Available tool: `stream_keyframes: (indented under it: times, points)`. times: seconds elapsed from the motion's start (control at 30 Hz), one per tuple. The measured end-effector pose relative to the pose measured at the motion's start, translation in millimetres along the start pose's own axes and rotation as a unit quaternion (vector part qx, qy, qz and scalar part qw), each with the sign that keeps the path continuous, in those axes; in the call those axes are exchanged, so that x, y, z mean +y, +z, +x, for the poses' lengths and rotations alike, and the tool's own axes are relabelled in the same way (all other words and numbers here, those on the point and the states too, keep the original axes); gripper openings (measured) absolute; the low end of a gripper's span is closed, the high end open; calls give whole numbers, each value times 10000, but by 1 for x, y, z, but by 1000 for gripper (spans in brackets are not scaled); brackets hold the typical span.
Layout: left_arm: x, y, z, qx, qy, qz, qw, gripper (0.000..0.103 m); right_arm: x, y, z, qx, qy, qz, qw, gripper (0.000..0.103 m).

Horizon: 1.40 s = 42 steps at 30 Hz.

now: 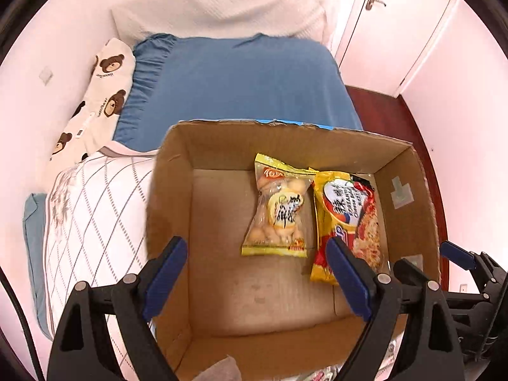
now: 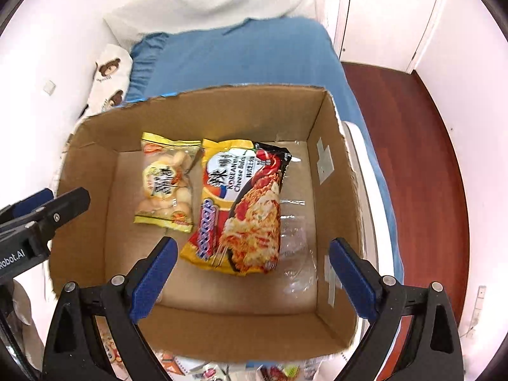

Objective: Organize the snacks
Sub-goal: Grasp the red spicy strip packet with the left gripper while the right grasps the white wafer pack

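Both grippers hang over the open cardboard box (image 2: pixel 330 158) on the bed (image 1: pixel 238 79), pointing down. The left gripper (image 1: pixel 257 273) stands wide with nothing between its pads; so does the right gripper (image 2: pixel 250 273). On the box floor lie two packets touching side by side — the biscuit bag (image 2: pixel 166 184) at nine o'clock of the noodle packet (image 2: pixel 244 206).
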<state>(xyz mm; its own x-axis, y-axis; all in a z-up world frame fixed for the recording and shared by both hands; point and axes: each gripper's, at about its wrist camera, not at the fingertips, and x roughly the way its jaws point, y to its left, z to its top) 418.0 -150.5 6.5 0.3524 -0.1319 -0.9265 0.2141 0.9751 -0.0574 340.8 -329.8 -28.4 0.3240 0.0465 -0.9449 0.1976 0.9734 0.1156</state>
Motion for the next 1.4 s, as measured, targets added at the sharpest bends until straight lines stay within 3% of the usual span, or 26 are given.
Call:
stream_keyframes:
  times: [0.37, 0.63, 0.87, 0.97, 1.1, 1.2, 1.27, 1.37, 1.4]
  points:
    - [-7, -50, -78, -675, 150, 108, 9975, 89, 33, -25, -58, -727, 67, -142, 9972, 98]
    - [-5, -81, -108, -744, -80, -34, 9972, 89, 35, -59, -81, -833, 357, 47, 9959, 98]
    - [13, -152, -74, -136, -86, -109, 9998, 89, 19, -119, -45, -203, 579, 312, 9976, 98]
    - [17, -204, -37, 536, -51, -51, 9985, 89, 8, -153, -22, 233, 720, 509, 9958, 98]
    - [20, -278, 29, 1634, -19, -81, 9865, 89, -13, -206, 12, 846, 716, 800, 9906, 99]
    - [22, -313, 64, 2182, -95, -307, 9754, 89, -27, -232, 43, 1272, 742, 1094, 9830, 98]
    - [24, -326, 82, 2366, -183, -492, 9702, 89, -34, -241, 59, 1394, 803, 1273, 9787, 98]
    - [24, -331, 98, 2388, -200, -613, 9689, 89, -30, -235, 69, 1253, 675, 1153, 9831, 98]
    - [24, -331, 102, 2355, -187, -646, 9695, 83, -27, -231, 72, 1203, 659, 1086, 9846, 95]
